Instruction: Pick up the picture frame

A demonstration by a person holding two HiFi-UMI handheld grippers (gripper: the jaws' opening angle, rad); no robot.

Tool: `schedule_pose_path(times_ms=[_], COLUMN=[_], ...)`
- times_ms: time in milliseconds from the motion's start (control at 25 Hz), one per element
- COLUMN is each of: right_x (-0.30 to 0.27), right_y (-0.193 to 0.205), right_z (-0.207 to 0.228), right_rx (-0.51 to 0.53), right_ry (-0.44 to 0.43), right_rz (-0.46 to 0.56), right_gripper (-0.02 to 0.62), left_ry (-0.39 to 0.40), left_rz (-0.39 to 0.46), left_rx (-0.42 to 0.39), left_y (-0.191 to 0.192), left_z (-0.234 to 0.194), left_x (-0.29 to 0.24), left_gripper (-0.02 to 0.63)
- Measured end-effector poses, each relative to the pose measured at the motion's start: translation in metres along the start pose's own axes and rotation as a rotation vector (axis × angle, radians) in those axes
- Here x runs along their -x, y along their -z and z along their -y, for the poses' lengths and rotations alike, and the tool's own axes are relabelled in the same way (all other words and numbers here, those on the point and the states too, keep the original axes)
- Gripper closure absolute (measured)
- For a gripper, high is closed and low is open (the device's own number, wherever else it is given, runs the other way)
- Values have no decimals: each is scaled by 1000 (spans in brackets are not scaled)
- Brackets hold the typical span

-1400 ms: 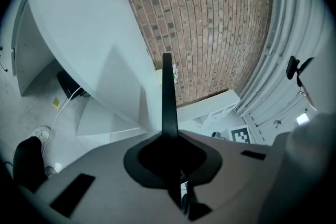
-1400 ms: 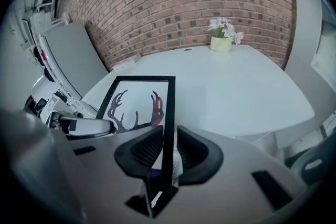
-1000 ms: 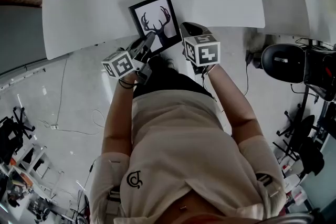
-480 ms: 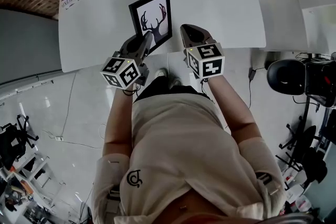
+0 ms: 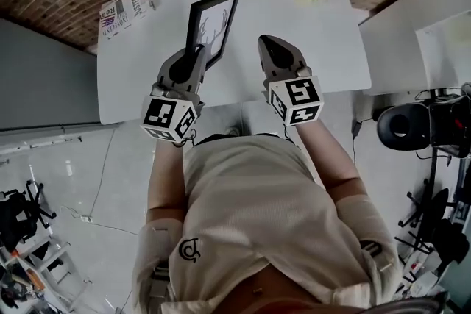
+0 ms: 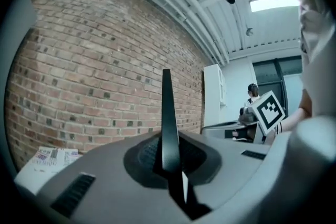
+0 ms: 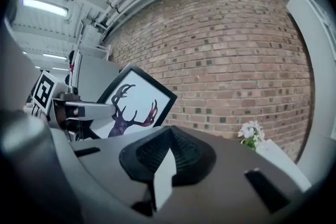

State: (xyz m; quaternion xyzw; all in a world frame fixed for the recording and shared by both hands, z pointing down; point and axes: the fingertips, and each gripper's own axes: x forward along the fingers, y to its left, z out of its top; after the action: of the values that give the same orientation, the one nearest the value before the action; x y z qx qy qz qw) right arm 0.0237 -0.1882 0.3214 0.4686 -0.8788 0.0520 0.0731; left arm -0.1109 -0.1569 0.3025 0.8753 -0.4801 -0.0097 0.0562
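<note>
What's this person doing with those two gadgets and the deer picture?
A person holds a hand-held claw in each hand. The left claw is clamped on the edge of the picture frame, holding it upright above the white table. The right claw is shut and empty beside it.

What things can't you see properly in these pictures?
- Left gripper view: the picture frame is edge-on, so its front is hidden.
- Right gripper view: the left gripper covers the frame's lower corner.
- Head view: the newspaper print is too small to read.
</note>
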Motion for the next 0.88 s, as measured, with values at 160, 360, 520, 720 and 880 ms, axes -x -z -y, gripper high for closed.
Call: schedule_pose_path(times_ms=[160,360,520,720,880], right_x=[-3,-10,-12,-11,-11], right_y=[-20,-39,-60,-73,-75], right_z=[-5,-11,-16,-29,-36], right_rx=[25,44,63,91,104], right_ry=[11,25,34,20,5], right_rz=[57,105,166,224,240], right_gripper=[588,588,588,589,589], left_ry=[-16,-74,-111,-154,-186], left_rz=[63,127,177,227,243], left_rx=[-42,-115,-197,-238,-267], left_y=[-26,-54,-82,-102,-107], left_z=[-12,-29,-33,-40,-40], left_x=[7,15,25,39,47], left_gripper=[578,578,578,578,578])
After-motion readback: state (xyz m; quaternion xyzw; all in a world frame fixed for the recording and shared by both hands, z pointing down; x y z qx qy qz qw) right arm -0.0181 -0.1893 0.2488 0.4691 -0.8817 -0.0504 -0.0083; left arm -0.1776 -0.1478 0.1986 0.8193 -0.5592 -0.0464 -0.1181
